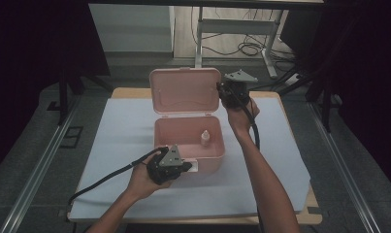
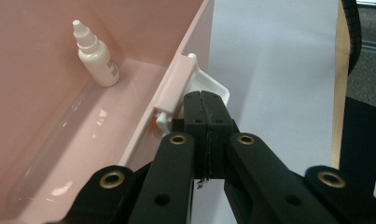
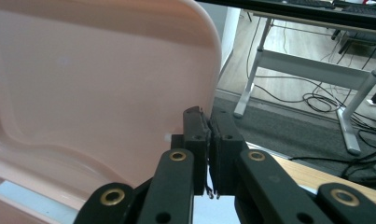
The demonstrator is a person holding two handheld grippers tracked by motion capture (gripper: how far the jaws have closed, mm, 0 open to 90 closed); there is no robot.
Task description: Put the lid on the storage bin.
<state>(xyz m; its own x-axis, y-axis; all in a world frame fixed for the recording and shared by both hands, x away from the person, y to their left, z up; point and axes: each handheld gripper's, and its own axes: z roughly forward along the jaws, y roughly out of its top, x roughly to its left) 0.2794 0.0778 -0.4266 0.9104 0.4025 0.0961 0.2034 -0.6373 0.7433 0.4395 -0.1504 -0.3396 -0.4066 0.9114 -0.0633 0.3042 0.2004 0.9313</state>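
Observation:
A pink box (image 1: 210,160) stands on the table with its lid (image 1: 185,92) raised upright behind it. A small white dropper bottle (image 1: 205,138) (image 2: 98,58) stands inside, by the right wall. My left gripper (image 1: 187,166) (image 2: 205,95) is shut at the box's front wall. Its tips lie over the white latch (image 2: 221,88), with nothing seen between the jaws. My right gripper (image 1: 221,89) (image 3: 208,114) is held high at the lid's right edge (image 3: 216,70), the jaws closed on that rim.
A white mat (image 1: 120,145) covers the wooden table (image 1: 275,94). Behind the table are a desk frame (image 1: 232,29) and floor cables (image 1: 246,48). Metal rails (image 1: 38,165) run along both sides.

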